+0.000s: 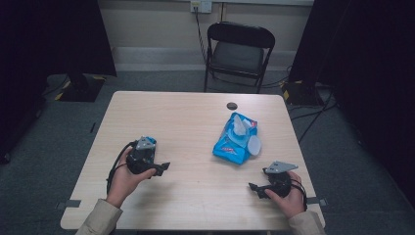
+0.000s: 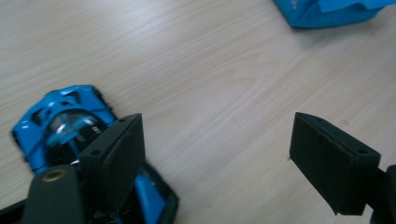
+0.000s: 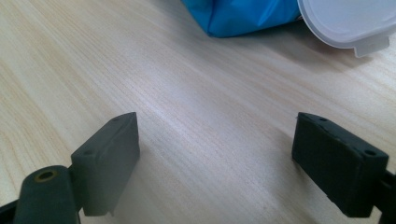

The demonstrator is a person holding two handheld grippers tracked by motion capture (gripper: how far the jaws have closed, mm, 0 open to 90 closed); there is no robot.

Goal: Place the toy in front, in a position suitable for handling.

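High view, wipes pack (image 1: 236, 139), both grippers' jaws apart

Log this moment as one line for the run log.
left gripper: open, empty | right gripper: open, empty | wipes pack: lid open, untouched

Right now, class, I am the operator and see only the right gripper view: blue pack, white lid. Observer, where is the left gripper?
Observer: The left gripper is at the near left part of the table, jaws open, apart from the pack.
Operator: Is anything coming out of the pack?
Observer: Yes, a wipe stands up from its opening.
Operator: Anything beyond it?
Observer: A small dark disc lies near the far edge.
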